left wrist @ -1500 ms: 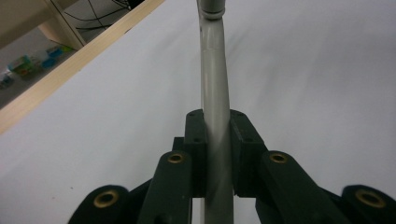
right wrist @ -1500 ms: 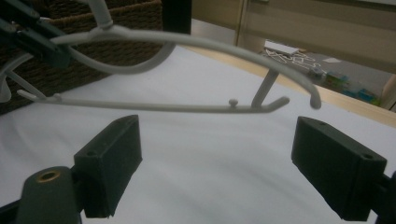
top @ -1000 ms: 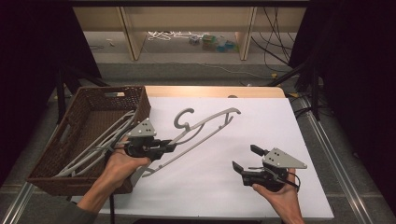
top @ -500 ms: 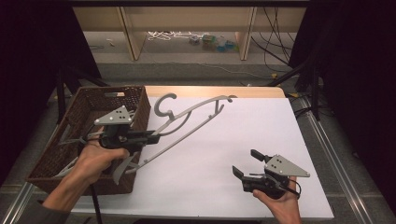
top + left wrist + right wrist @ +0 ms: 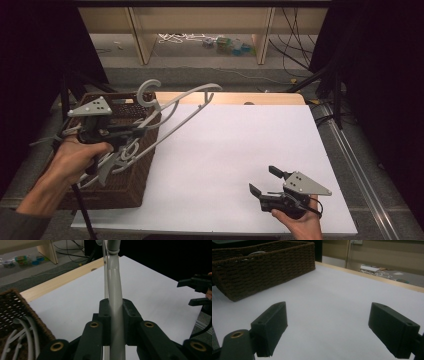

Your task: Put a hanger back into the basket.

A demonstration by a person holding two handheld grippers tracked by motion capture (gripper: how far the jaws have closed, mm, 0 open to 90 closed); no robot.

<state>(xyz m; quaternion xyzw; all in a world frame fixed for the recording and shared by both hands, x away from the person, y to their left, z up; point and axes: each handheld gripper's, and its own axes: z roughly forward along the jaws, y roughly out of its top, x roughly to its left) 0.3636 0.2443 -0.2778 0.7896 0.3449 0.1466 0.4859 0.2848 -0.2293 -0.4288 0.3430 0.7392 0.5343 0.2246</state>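
Holding a grey plastic hanger [image 5: 172, 107] by one of its arms, the left gripper [image 5: 131, 134] has its jaws clenched tight on it. The left gripper view shows the grey bar [image 5: 115, 307] squeezed between the two black pads. The hanger is up in the air, tilted, with its hook [image 5: 146, 92] high and its far end out over the white desk [image 5: 240, 145]. Its lower end hangs over the brown wicker basket [image 5: 120, 192].

That basket sits at the left edge of the desk. More grey hangers [image 5: 115, 160] lie inside it.

The right gripper [image 5: 266, 182] rests low near the front right of the desk. Its jaws are wide apart and nothing is in them. In the right gripper view the two black pads [image 5: 272, 322] stand apart over bare white desk.

I think the step in hand is putting the hanger into the basket with the others. It is lifted and partly over the basket, but not yet in it.

Next, the left hand [image 5: 75, 160] needs to bring the whole hanger over the basket and lower it. The long arm and the hook stick out far, so they could catch on the rim. Tipping the hanger flatter should help it slide in beside the others. Then the jaws can let go.
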